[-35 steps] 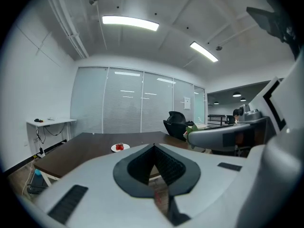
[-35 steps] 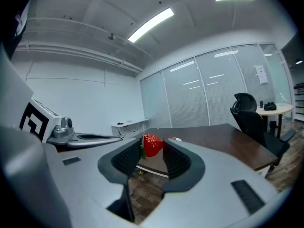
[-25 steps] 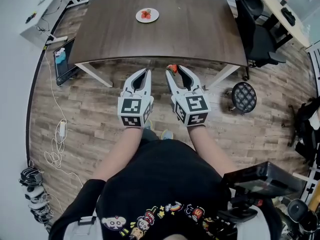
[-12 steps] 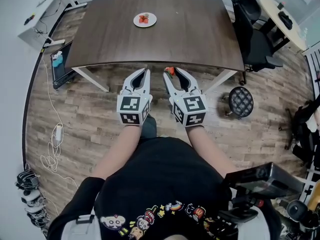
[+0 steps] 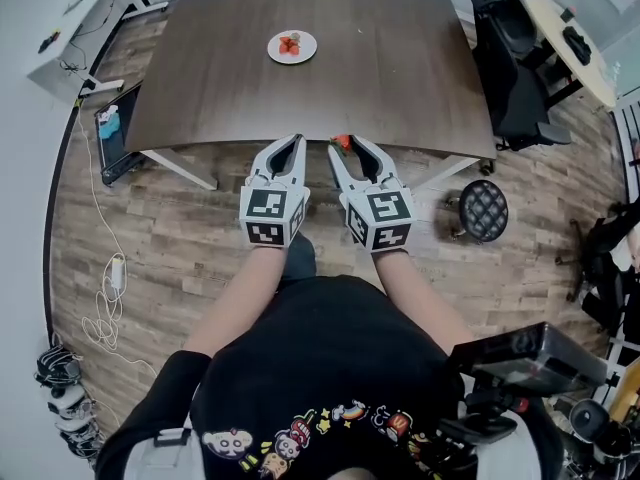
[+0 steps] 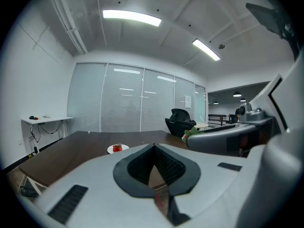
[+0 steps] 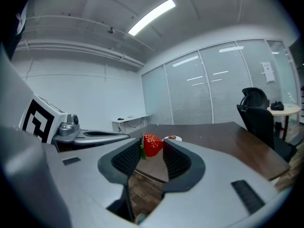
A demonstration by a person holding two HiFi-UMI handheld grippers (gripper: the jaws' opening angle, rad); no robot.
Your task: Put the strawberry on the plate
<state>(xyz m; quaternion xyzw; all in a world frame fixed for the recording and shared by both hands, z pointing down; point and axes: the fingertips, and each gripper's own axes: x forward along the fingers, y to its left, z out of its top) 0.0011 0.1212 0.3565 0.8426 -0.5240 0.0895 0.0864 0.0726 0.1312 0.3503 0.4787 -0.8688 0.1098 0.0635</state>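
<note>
There are two hand-held grippers, the left hand-held gripper (image 5: pixel 291 141) and the right hand-held gripper (image 5: pixel 347 144). One strawberry (image 7: pixel 152 145) is pinched between the right one's jaws. One dark bench (image 5: pixel 400 68) carries one white plate (image 5: pixel 274 49). The red fruit (image 5: pixel 290 44) on the plate is too small to count. One black office chair (image 5: pixel 515 58) and one round stool (image 5: pixel 485 210) stand at the right.

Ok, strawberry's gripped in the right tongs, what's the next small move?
Probably carry the right tongs forward over the table toward the plate: they're shut on the strawberry but sit at the table's near edge, with the plate farther across.
</note>
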